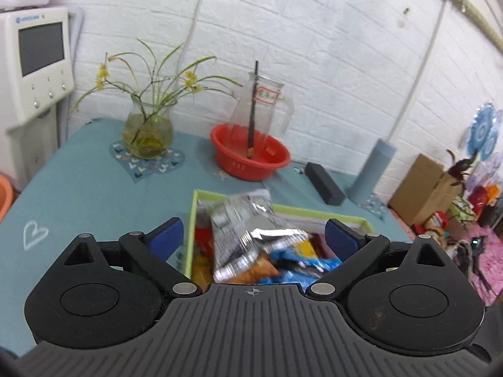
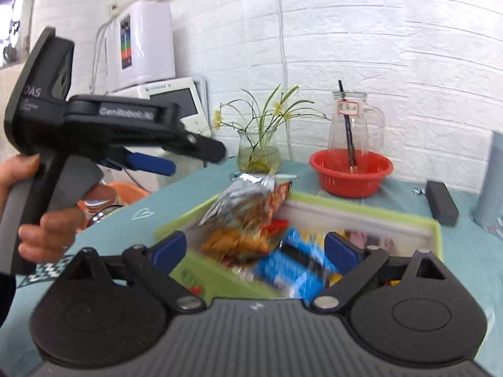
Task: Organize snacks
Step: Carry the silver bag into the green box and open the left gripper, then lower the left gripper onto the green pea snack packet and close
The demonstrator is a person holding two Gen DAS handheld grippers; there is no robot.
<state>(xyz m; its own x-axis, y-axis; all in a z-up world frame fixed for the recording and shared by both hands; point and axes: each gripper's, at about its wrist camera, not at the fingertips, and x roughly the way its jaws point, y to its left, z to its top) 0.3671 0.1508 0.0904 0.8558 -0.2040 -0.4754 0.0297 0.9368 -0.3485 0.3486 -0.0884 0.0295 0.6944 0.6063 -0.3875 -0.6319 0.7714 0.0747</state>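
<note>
- Right now a silver snack packet (image 1: pixel 242 235) with an orange printed face sits tilted over the pile in a green-rimmed box (image 1: pixel 191 235), blurred in both views; whether it rests on the pile or hangs above it cannot be told.
- Under it lie other snacks: a blue wrapper (image 2: pixel 292 270) and yellow and red packs, all inside the box.
- Around the packet, the left gripper (image 1: pixel 254 235) has its 2 blue pads spread wide, touching nothing; the packet shows between them but apart from both.
- Likewise the right gripper (image 2: pixel 255 248) stands with jaws wide apart, its pads clear of the snacks.
- From the right wrist view, a hand (image 2: pixel 47 229) holds the left gripper's handle above the table's left edge.
- Beneath the box is a teal tablecloth (image 1: pixel 78 194).
- Behind the box stands a red basin (image 1: pixel 251 157) with a clear glass jug (image 1: pixel 261 106) and a dark stick in it.
- Left of the basin is a glass vase (image 1: pixel 147 135) of green stems with yellow flowers.
- Right of the box lie a black block (image 1: pixel 323 185) and an upright grey-blue cylinder (image 1: pixel 372 172), against a white brick wall (image 1: pixel 314 31).
</note>
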